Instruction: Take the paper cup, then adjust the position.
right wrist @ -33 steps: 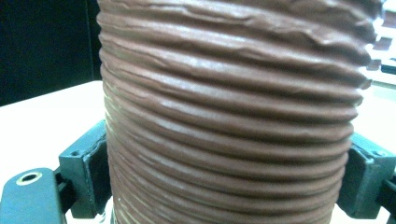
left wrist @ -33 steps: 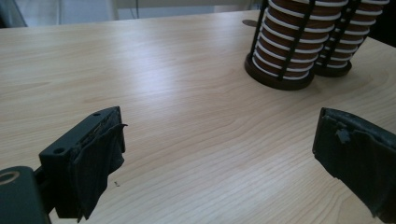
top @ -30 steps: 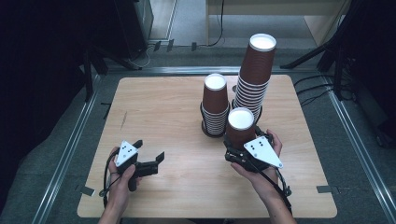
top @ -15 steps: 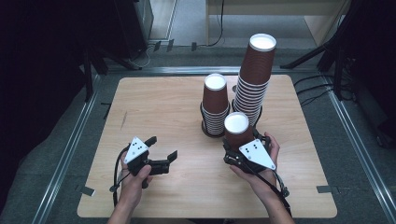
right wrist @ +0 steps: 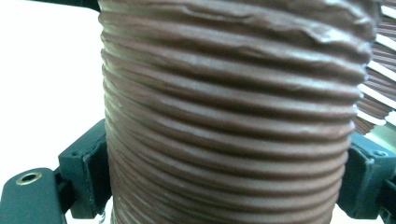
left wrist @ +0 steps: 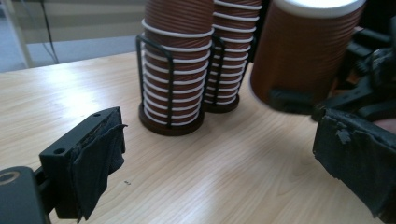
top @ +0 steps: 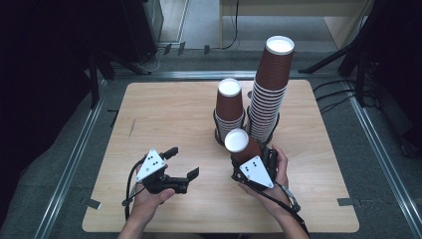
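Note:
My right gripper [top: 248,155] is shut on a single brown ribbed paper cup [top: 240,145], upside down with its white base up, held just in front of the two stacks. Seen from the right gripper, the cup [right wrist: 229,116] sits squeezed between both jaws. A short stack of cups [top: 229,110] and a tall stack [top: 268,89] stand in black wire holders at the table's middle right. My left gripper [top: 180,163] is open, low over the table's front left, pointing right toward the held cup [left wrist: 303,51]. Its pads [left wrist: 100,158] hold nothing.
The wooden table [top: 164,114] has bare surface on its left half and front. Metal rails [top: 74,159] run along both sides. Cables [top: 338,94] lie on the floor at the right. Dark equipment stands behind the table.
My left gripper has moved right and forward toward the table's middle and turned toward the held cup. My right gripper with the cup has shifted slightly left and nearer the front.

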The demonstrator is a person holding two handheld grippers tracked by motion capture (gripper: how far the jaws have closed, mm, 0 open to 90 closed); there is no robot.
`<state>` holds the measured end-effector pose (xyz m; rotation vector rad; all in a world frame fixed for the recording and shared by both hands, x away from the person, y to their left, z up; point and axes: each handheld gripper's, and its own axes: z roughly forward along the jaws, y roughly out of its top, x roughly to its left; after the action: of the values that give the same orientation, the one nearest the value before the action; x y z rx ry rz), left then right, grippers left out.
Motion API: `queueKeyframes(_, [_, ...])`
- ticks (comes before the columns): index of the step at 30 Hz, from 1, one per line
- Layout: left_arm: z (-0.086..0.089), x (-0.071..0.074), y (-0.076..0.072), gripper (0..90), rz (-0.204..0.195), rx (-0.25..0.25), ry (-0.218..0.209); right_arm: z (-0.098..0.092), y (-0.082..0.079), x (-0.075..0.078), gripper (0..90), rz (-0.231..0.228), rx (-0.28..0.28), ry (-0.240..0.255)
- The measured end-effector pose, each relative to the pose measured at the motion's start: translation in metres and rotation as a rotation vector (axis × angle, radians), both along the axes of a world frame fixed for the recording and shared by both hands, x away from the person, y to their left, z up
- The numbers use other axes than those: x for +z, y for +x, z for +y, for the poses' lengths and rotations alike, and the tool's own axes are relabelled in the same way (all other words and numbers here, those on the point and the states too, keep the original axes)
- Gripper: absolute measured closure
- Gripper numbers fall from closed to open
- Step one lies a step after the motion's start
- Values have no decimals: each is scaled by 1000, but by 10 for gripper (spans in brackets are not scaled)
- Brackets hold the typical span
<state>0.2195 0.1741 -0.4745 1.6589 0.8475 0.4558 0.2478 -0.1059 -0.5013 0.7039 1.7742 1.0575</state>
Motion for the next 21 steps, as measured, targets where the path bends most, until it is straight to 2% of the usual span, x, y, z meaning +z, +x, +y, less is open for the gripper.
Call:
queueKeyframes(6, [-6, 3, -1, 26, 9, -23, 0, 6, -2, -1, 112, -26, 24, -31])
queueKeyframes(12, [-9, 3, -2, 26, 14, -40, -2, 11, -3, -5, 110, -50, 28, -98])
queueKeyframes(21, [-13, 4, -3, 27, 18, -57, -9, 16, -5, -7, 109, -76, 40, -137])
